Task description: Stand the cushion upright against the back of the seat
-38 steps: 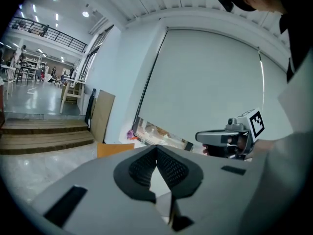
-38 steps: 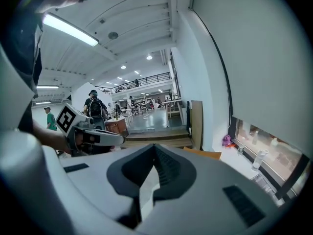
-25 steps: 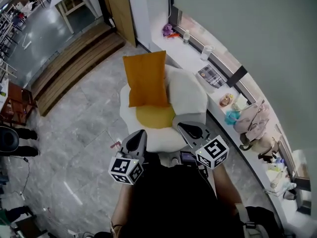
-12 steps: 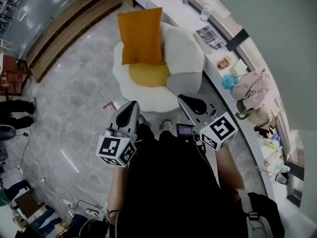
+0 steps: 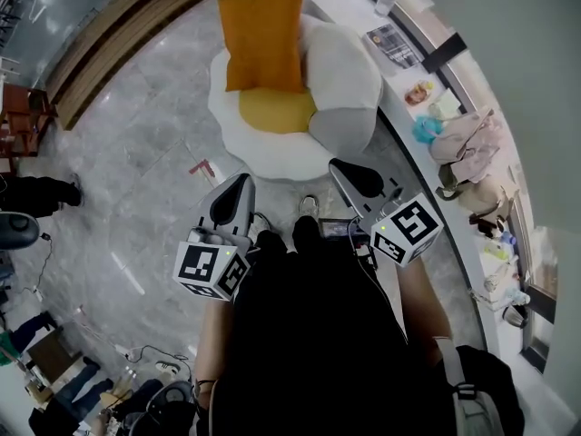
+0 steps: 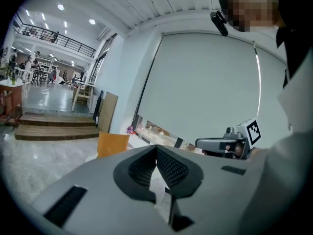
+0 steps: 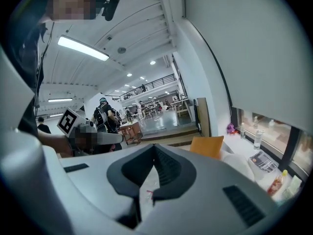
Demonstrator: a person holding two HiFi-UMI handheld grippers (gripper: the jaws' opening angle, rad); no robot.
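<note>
The cushion [image 5: 263,36] is orange. It stands up tall on the seat [image 5: 263,153], at the far side. Its bottom edge touches the yellow middle [image 5: 275,112] of the seat. A puffy white part [image 5: 343,71] of the seat is just beside the cushion, on its right. The seat is white and round like a fried egg, and it sits on the grey floor [image 5: 136,189].

The person [image 5: 318,334] stands on the floor, near the seat but not touching it. Two shoe tips [image 5: 307,209] point at the seat.

The left gripper [image 5: 240,183] is held out in front of the person, over the floor. Its fingers [image 6: 139,170] are pressed together, with nothing between them. It is well apart from the cushion.

The right gripper [image 5: 339,165] is held out on the other side, near the edge of the seat. Its fingers [image 7: 168,170] are pressed together too, and they pinch nothing. Both grippers point toward the seat.

A long white worktop [image 5: 413,125] runs along the window on the right. A magazine [image 5: 393,44] lies on it, and some bags [image 5: 463,139] sit on it farther along. Brown steps [image 5: 118,25] are far off on the left, past the seat.
</note>
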